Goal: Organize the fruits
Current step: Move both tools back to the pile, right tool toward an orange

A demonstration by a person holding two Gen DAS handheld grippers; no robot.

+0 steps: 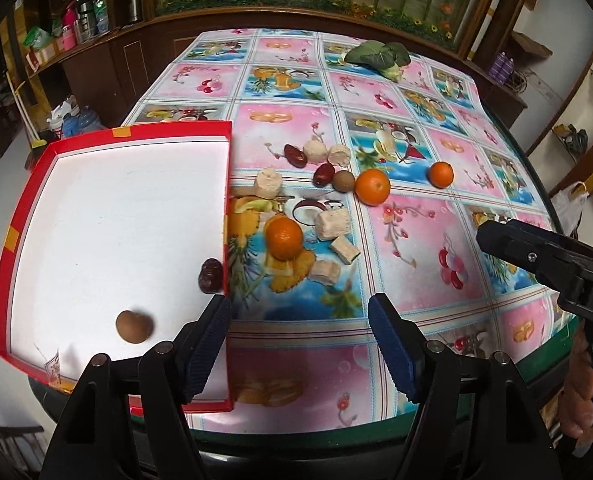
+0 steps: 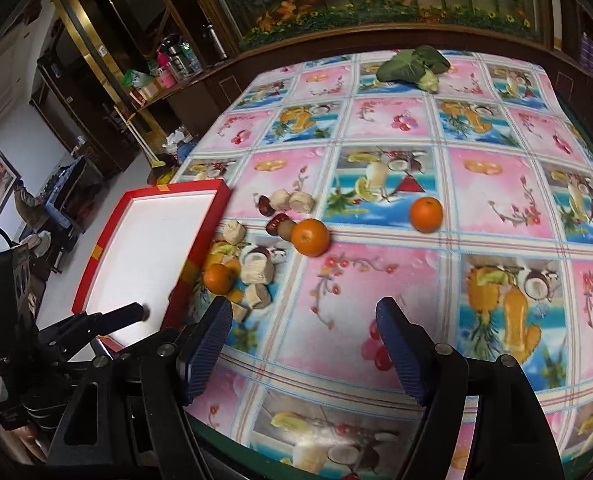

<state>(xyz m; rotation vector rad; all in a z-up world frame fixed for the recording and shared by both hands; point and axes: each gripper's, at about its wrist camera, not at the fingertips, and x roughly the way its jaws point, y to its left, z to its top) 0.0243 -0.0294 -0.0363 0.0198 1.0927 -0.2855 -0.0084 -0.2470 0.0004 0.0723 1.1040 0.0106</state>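
Both grippers hang released and empty. The nearest tangerine (image 1: 284, 237) lies straight ahead of the left gripper (image 1: 299, 344), beside the red tray's (image 1: 227, 184) right wall; the right gripper (image 2: 304, 344) is farther. Three tangerines, three loose jujubes; tray holds one jujube (image 1: 210, 276), one longan (image 1: 134, 326)

Tray (image 1: 16, 236): on the table's (image 1: 436, 292) left edge, overhanging it.
In the tray: a longan (image 1: 134, 326) near its front edge; a date (image 1: 210, 276) against its right wall.
Right of the tray: oranges (image 1: 283, 238), pale chunks (image 1: 332, 225) and dates, clustered mid-table.
Far edge: leafy vegetable (image 1: 378, 56).
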